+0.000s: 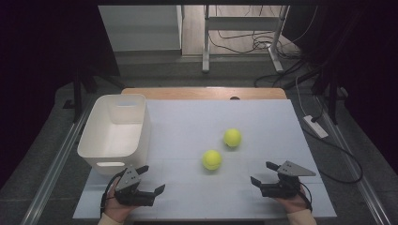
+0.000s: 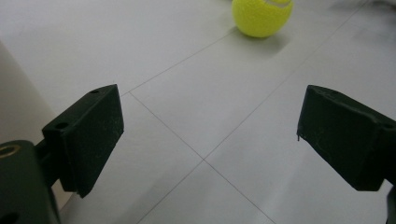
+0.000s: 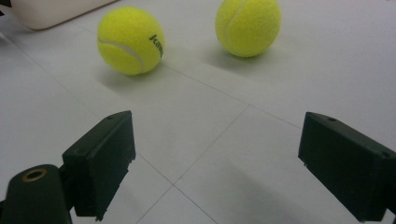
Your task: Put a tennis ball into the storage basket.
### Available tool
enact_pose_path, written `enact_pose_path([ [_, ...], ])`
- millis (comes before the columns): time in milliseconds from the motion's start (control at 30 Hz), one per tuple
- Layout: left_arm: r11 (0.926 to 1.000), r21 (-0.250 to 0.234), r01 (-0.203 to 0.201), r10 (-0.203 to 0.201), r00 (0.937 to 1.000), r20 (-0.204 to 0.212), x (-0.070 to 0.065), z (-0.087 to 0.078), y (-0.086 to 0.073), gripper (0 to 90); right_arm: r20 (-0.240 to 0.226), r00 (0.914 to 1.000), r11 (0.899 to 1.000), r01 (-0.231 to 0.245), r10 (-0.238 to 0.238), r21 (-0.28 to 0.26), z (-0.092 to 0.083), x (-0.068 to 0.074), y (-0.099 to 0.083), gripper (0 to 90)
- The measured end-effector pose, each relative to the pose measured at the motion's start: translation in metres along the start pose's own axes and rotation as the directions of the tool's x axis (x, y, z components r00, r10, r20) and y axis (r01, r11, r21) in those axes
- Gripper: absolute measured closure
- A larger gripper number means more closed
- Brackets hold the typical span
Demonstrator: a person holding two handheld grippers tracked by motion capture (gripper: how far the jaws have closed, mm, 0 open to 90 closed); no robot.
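Observation:
Two yellow tennis balls lie on the white table sheet [image 1: 187,117]: the nearer ball [image 1: 212,160] [image 3: 130,40] [image 2: 262,16] and the farther ball [image 1: 232,138] [image 3: 248,25]. A white plastic bin [image 1: 115,129] stands at the left, and nothing shows inside it. My left gripper [image 1: 154,178] [image 2: 210,126] rests near the front edge just below the bin, open, with bare sheet between its jaws. At the front right my right gripper [image 1: 261,172] [image 3: 217,158] is open too, pointing toward both balls and well short of them.
The bin's wall [image 2: 16,102] sits close beside my left jaw, and its corner [image 3: 51,11] lies beyond the balls. A wooden tabletop edge [image 1: 202,93] runs behind the sheet. Past the table are desk legs, cables and a power strip [image 1: 315,126] on the floor.

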State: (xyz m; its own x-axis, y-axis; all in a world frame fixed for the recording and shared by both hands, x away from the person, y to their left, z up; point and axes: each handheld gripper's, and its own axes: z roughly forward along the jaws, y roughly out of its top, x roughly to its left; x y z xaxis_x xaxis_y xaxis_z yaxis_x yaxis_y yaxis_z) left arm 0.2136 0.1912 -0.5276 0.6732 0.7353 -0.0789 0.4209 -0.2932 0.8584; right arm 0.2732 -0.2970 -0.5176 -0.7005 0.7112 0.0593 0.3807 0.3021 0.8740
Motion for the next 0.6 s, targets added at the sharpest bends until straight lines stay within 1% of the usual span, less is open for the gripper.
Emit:
enact_pose_path([
  [167, 1.0, 0.004, 0.002, -0.002, 1.0, 0.001, 0.001, 0.003, 0.003, 7.6, 0.002, 1.0, 1.0, 0.0, 0.0, -0.001, -0.001, 0.0, -0.001, 11.1],
  [267, 0.9998, 0.015, -0.01, 0.01, 0.9999, 0.0, 0.0, 0.005, 0.008, 7.7, 0.003, 1.0, 1.0, -0.001, 0.001, 0.001, -0.001, -0.001, -0.002, 11.2],
  [400, 0.9995, 0.03, -0.011, 0.011, 0.9999, -0.001, -0.005, 0.007, 0.013, 7.7, 0.005, 1.0, 1.0, 0.005, -0.005, 0.005, 0.001, 0.0, -0.001, 11.2],
  [600, 0.9991, 0.041, 0.0, 0.0, 1.0, -0.005, -0.007, 0.01, 0.017, 7.6, 0.004, 1.0, 1.0, 0.005, -0.005, 0.008, 0.003, 0.0, 0.0, 11.1],
])
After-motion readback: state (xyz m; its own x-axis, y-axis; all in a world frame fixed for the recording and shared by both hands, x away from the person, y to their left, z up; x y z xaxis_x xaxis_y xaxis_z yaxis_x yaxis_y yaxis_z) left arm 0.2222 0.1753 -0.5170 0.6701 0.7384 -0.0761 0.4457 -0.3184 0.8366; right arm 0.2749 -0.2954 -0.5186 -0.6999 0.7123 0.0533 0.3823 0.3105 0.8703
